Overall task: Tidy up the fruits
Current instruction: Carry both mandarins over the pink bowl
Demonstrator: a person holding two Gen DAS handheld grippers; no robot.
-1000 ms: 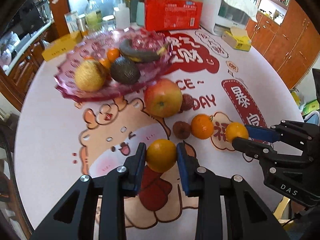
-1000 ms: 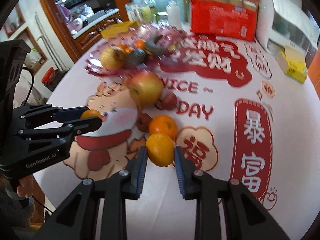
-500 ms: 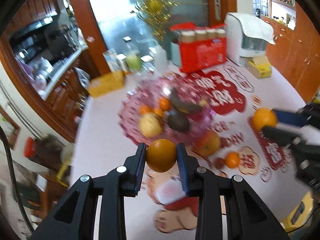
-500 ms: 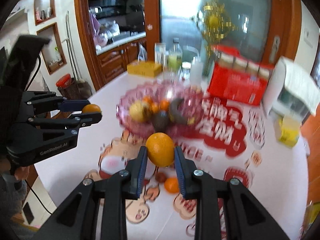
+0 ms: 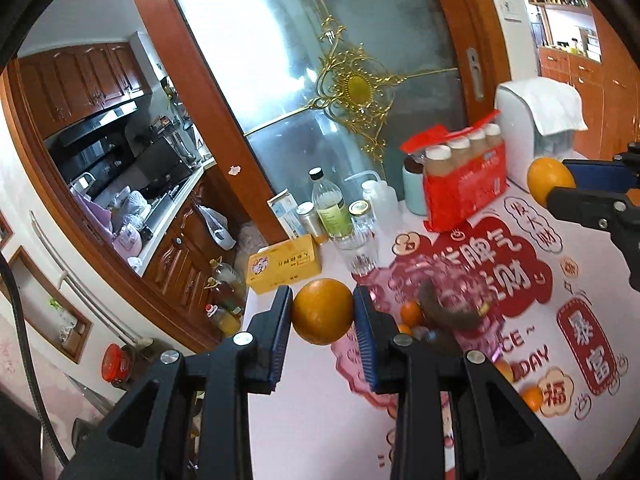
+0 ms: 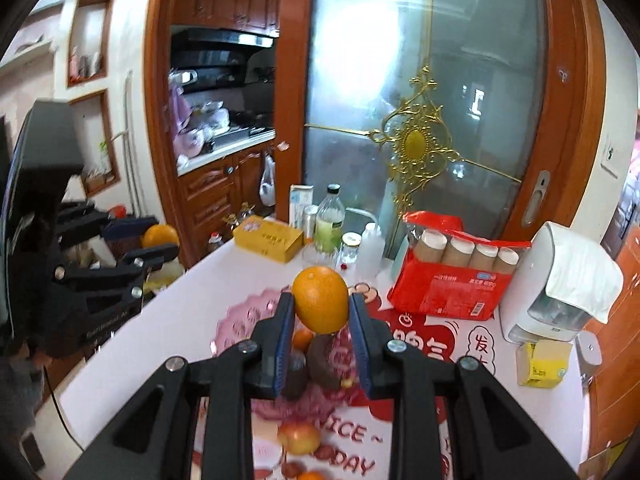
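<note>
Left hand-held gripper (image 5: 322, 312) pinches an orange (image 5: 322, 311) in the air; right hand-held gripper (image 6: 320, 305) pinches a second orange (image 6: 320, 299). Both hang above the pink fruit bowl (image 6: 244, 320) on the surface (image 5: 304, 420).

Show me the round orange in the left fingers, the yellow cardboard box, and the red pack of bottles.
round orange (image 5: 322, 311), left wrist view, front middle
yellow cardboard box (image 5: 285, 265), left wrist view, top face
red pack of bottles (image 6: 448, 286), right wrist view, front wrapper
</note>
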